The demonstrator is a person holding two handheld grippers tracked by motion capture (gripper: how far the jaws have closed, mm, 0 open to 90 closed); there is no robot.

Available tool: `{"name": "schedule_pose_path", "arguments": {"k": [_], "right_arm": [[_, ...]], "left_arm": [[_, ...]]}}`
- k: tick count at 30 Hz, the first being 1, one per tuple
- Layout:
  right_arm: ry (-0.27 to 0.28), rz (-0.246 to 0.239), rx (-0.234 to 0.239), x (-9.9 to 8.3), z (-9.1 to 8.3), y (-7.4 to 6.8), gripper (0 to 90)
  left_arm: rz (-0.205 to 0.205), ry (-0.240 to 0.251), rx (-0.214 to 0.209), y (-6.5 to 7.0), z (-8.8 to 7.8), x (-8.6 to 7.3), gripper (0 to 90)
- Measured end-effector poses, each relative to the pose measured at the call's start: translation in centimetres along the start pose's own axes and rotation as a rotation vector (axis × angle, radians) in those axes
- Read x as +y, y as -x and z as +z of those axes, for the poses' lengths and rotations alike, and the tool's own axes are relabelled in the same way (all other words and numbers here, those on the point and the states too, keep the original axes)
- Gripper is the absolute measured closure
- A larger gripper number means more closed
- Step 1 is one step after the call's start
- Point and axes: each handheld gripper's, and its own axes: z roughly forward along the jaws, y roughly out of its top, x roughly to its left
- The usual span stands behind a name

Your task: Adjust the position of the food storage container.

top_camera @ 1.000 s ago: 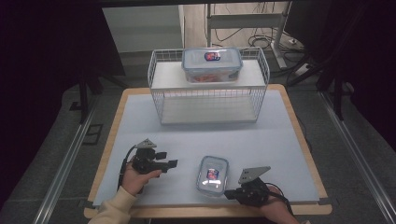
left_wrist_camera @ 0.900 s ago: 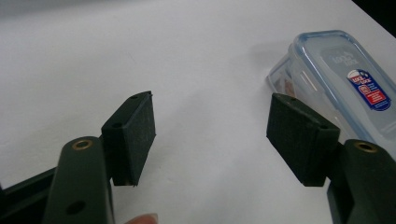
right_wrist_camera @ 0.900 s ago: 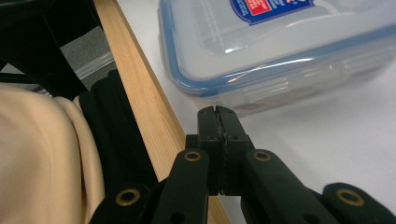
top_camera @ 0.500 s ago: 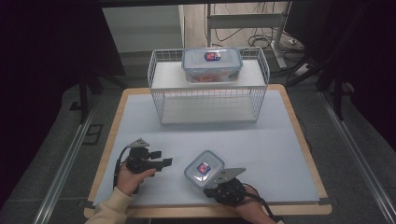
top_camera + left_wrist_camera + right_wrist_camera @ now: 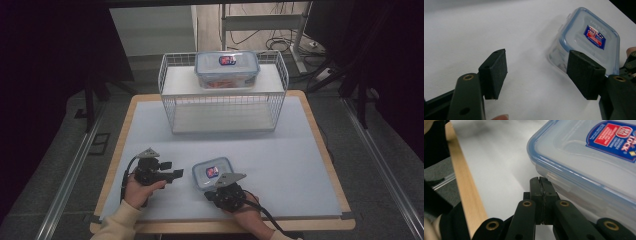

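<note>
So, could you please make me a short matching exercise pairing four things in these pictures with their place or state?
Things:
1. left tool
2. right tool
3. near container
4. far container

Place or state:
A. on top of the wire rack
B. jaws pressed together, tips at a container's side
C. jaws wide apart, nothing between them
D. on the white mat, between the two tools

Pairs: 1-C, 2-B, 3-D, 4-A

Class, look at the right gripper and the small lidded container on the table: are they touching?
Cannot tell. In the right gripper view the right gripper, jaws pressed shut, sits right at the container wall, but neither contact nor gap shows plainly there.
</note>
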Motion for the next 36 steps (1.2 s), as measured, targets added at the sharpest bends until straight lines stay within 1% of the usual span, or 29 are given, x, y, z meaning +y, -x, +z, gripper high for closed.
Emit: {"name": "schedule_pose_path", "arguments": {"k": [2,3,4,7,9,12,15,18,20,21,22,23,25,26,27,28,29,30,31,32,33,34,35,36], "right_arm": [[0.003,0.005,-0.005,0.2,0.3,-0.1,89.9],[0.005,0.012,-0.018,0.4,0.8,-0.2,89.9],[0.005,0.012,-0.018,0.4,0.8,-0.2,89.9],[0.014,0.036,-0.039,0.9,1.7,-0.4,89.9],[0.015,0.037,-0.043,1.0,1.8,-0.4,89.9],[0.026,0.054,-0.070,1.3,2.4,-0.2,89.9],[0.025,0.056,-0.072,1.4,2.7,-0.3,89.9],[0.021,0.055,-0.058,1.4,2.6,-0.3,89.9],[0.026,0.047,-0.038,1.2,1.9,-0.4,89.9],[0.029,0.041,-0.026,1.1,0.9,-0.5,89.9],[0.029,0.041,-0.026,1.1,0.9,-0.5,89.9],[0.036,0.037,-0.019,0.8,-0.2,-0.3,89.9],[0.046,0.040,-0.012,0.4,-1.3,0.0,89.9],[0.046,0.040,-0.012,0.4,-1.3,0.0,89.9],[0.047,0.045,-0.009,0.1,-2.0,0.3,89.8],[0.056,0.052,-0.008,-0.4,-3.3,1.1,89.8],[0.056,0.052,-0.008,-0.4,-3.3,1.1,89.8],[0.058,0.059,-0.009,-0.6,-3.8,1.4,89.8],[0.061,0.075,-0.008,-1.0,-4.9,2.4,89.8],[0.061,0.075,-0.008,-1.0,-4.9,2.4,89.8],[0.063,0.092,-0.008,-1.4,-5.7,3.1,89.8],[0.063,0.092,-0.008,-1.4,-5.7,3.1,89.8],[0.068,0.103,-0.011,-1.7,-6.4,3.6,89.8],[0.068,0.103,-0.011,-1.7,-6.4,3.6,89.8]], "left_arm": [[-0.001,0.001,0.000,0.0,0.0,0.0,32.7],[-0.002,0.004,0.002,-0.1,-0.1,0.0,32.7],[-0.002,0.004,0.002,-0.1,-0.1,0.0,32.7],[-0.004,0.006,0.004,-0.2,-0.1,0.0,32.7],[-0.004,0.005,0.004,-0.2,-0.1,0.0,32.7],[-0.002,0.001,0.004,-0.2,0.0,0.0,32.7],[0.000,0.000,0.006,-0.1,0.0,-0.1,32.7],[0.000,0.002,0.005,-0.2,-0.1,0.0,32.7],[-0.001,0.002,0.004,-0.2,-0.1,0.0,32.7],[-0.001,0.001,0.004,-0.2,-0.1,0.0,32.6],[-0.001,0.001,0.004,-0.2,-0.1,0.0,32.7],[-0.001,0.002,0.003,-0.1,-0.1,0.0,32.6],[0.001,0.002,0.002,0.0,-0.1,0.0,32.6],[0.001,0.002,0.002,0.0,-0.1,0.0,32.6],[-0.001,0.002,0.002,0.0,-0.1,0.0,32.6],[0.000,0.001,0.003,0.0,-0.1,0.0,32.6],[0.000,0.001,0.003,0.0,-0.1,0.0,32.6],[0.001,-0.001,0.003,0.0,-0.1,0.0,32.6],[0.001,-0.003,0.003,0.1,0.0,0.0,32.5],[0.001,-0.003,0.003,0.1,0.0,0.0,32.5],[0.003,-0.003,0.003,0.1,0.0,0.0,32.5],[0.003,-0.003,0.003,0.1,0.0,0.0,32.4],[0.003,-0.004,0.001,0.1,0.1,0.0,32.4],[0.003,-0.004,0.001,0.1,0.1,0.0,32.4]]}}
